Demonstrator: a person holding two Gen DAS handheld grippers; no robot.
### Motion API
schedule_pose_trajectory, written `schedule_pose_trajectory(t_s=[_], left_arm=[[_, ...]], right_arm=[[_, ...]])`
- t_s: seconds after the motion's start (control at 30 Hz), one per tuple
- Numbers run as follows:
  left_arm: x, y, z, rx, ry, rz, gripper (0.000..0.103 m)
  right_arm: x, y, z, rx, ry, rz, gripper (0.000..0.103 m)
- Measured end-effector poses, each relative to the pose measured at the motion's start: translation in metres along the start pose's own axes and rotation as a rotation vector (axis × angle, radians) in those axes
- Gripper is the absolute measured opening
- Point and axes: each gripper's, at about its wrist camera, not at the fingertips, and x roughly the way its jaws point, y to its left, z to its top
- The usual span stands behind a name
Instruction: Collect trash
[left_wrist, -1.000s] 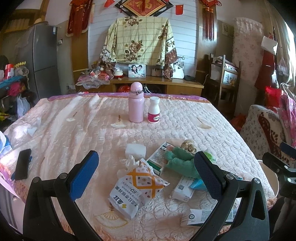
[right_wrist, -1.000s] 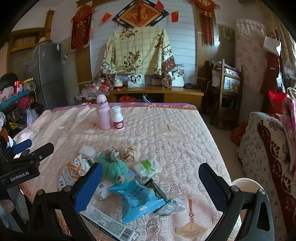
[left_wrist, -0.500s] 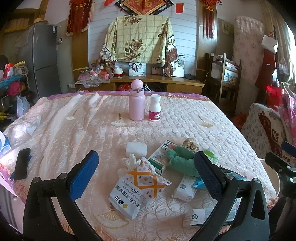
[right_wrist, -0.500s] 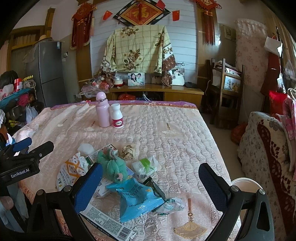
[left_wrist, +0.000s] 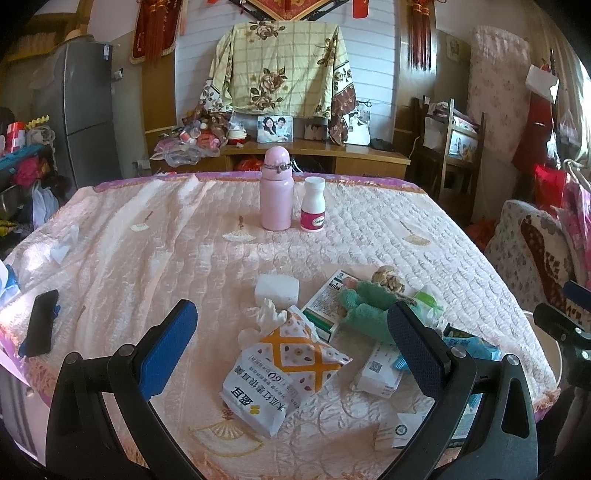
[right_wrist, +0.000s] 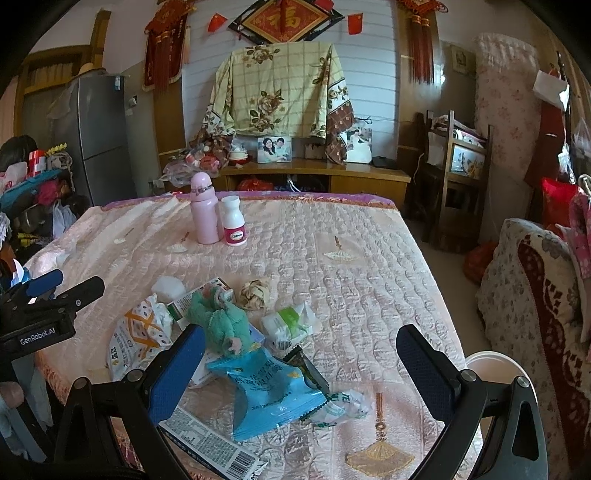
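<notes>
**Left wrist view and right wrist view: both tongs spread wide above a litter pile on a quilted table**

Left wrist view, left to right. Far left on the pink quilted cover (left_wrist: 129, 266): a black phone (left_wrist: 40, 326), lying flat near the edge. Farther back, past mid-table: a pink bottle (left_wrist: 276, 192) upright, with a white pill bottle (left_wrist: 313, 204) just beside it on the right. Nearer, a white foam block (left_wrist: 277, 290), well apart from both bottles. Left gripper (left_wrist: 288, 339) held wide apart, nothing between the blue pads, hanging over an orange-and-white tissue pack (left_wrist: 284, 373) with tissue poking from its far end. Right of the pack: a green-and-white carton (left_wrist: 327, 302), a green plush toy (left_wrist: 369, 306) resting partly on it, a crumpled paper ball (left_wrist: 388, 278) just behind the toy. Closer in: a small white box (left_wrist: 378, 373), partly behind the right pad. At the far right, beyond the table edge, a pale bin (left_wrist: 550, 354), only partly seen.

Right wrist view, left to right. Same tissue pack at the left, then the plush toy on the carton, then a white-and-green wrapper (right_wrist: 290, 325). Right gripper (right_wrist: 301, 369) likewise gaping, gripping nothing, poised over a blue snack bag (right_wrist: 273, 398). Touching the bag on the right: a crumpled clear wrapper (right_wrist: 343, 404). At the near edge: a flat barcode-printed box (right_wrist: 210, 446). Pale bin at the lower right, just off the table, behind the right finger.
</notes>
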Motion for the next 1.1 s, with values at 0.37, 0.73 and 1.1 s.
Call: schedule_pose_trajectory(t_s=[0.37,0.73,1.1], left_arm=[[0.014,0.029,-0.012,0.077,0.133,-0.076,0.102],[0.073,0.058,0.008,0.043,0.216,-0.056,0.102],[0.178,0.056,0.038,-0.016,0.401,-0.104,0.102]], right_arm=[[0.023,-0.006,0.004,-0.039,0.064,0.045,0.096],[0.102,-0.004,0.033,-0.007,0.247,0.221,0.064],[0.211,0.009,0.059,0.057,0.474,0.293,0.062]])
